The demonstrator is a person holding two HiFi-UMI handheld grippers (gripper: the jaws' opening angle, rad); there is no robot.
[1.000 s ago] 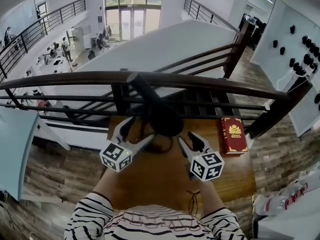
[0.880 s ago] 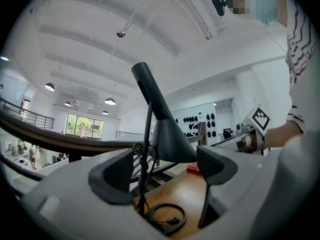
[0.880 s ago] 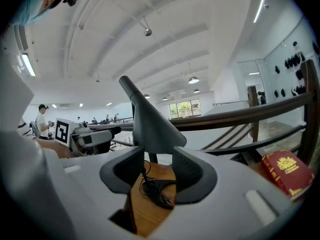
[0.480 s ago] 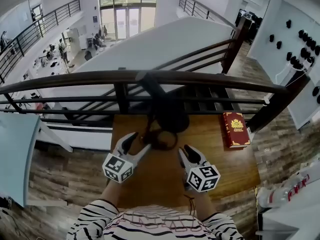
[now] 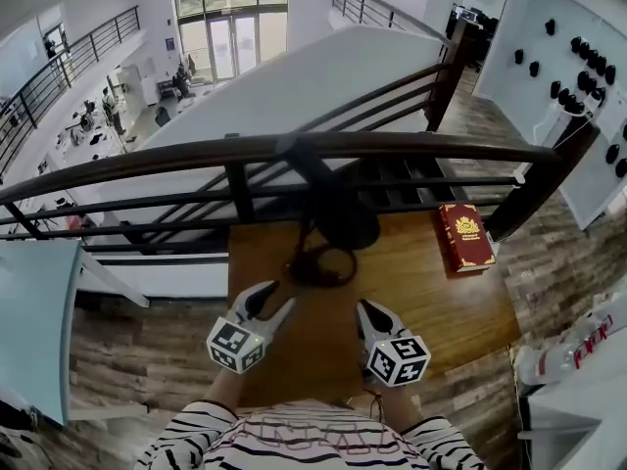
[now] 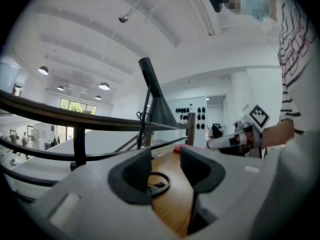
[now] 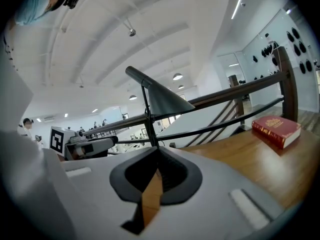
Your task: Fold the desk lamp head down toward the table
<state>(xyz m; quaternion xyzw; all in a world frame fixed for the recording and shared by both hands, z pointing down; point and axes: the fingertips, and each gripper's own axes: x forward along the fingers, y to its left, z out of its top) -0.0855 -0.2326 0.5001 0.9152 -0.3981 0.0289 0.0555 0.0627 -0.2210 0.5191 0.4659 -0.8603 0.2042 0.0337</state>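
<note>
The black desk lamp stands at the table's far edge by the railing. Its cone head [image 5: 345,221] is tilted down over its ring-shaped base [image 5: 321,265]. In the gripper views the cone [image 6: 161,111] [image 7: 167,101] hangs from a slanted arm. My left gripper [image 5: 276,297] [image 6: 166,171] hovers near the table's front, short of the base. Its jaws are closing with a gap left and nothing between them. My right gripper [image 5: 363,307] [image 7: 158,170] is beside it, shut and empty, its tips touching. Neither gripper touches the lamp.
A red book [image 5: 466,236] [image 7: 276,129] lies at the right rear of the wooden table [image 5: 421,292]. A dark railing [image 5: 196,155] runs just behind the lamp, with an open drop beyond. A cable [image 5: 377,398] hangs at the table's near edge.
Both grippers have drawn back from the lamp toward me and sunk lower. The left jaws have narrowed and the right jaws have come together. The lamp stays where it was.
</note>
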